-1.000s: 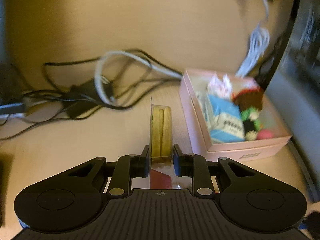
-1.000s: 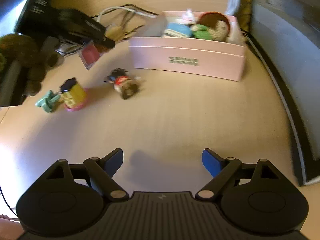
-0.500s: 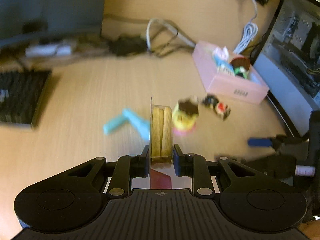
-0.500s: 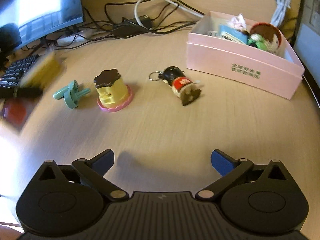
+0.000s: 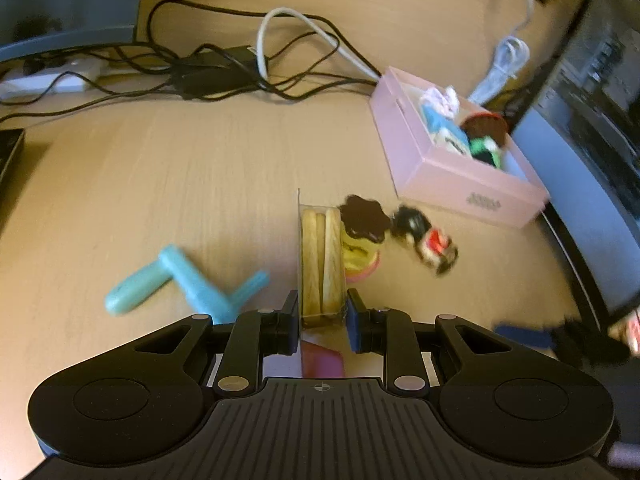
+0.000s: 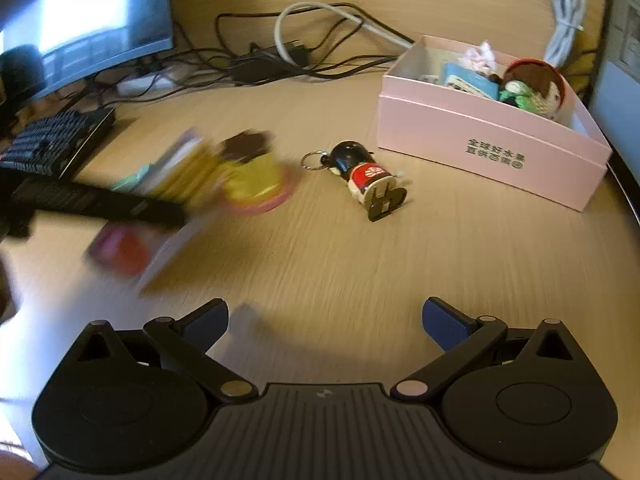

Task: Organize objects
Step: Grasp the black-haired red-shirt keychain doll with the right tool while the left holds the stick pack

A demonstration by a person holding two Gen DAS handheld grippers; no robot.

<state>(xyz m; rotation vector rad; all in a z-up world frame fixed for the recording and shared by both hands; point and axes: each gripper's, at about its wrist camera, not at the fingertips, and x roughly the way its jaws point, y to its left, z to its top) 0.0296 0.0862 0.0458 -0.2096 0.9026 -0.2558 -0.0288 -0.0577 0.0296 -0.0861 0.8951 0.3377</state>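
Left wrist view: the left gripper (image 5: 323,316) is clamped on a clear plastic packet of pale biscuit sticks (image 5: 322,264), carried above the wooden table (image 5: 180,184) and short of the open pink cardboard box (image 5: 460,176), the landmark here. That box already holds a blue-and-white carton, a crumpled wrapper and a knitted doll, so part of the sorting looks done. Left of the box, out on the table, lie a yellow pudding-shaped toy with a brown top (image 5: 362,240), a small black-haired figurine keychain (image 5: 424,236) and, farthest from the box, a teal plastic crank-shaped toy (image 5: 184,284). Behind the box sprawl black and white cables (image 5: 256,68); a monitor stands just right of it, leaving little room on that side.

Right wrist view: the right gripper (image 6: 324,326) is spread wide with nothing between its fingers, above bare table in front of the box (image 6: 480,148). The keychain (image 6: 366,178) lies just left of the box's near corner; the packet (image 6: 176,176), blurred, is farther left. The box's front wall is the edge to clear, and I judge the approach from the left open.
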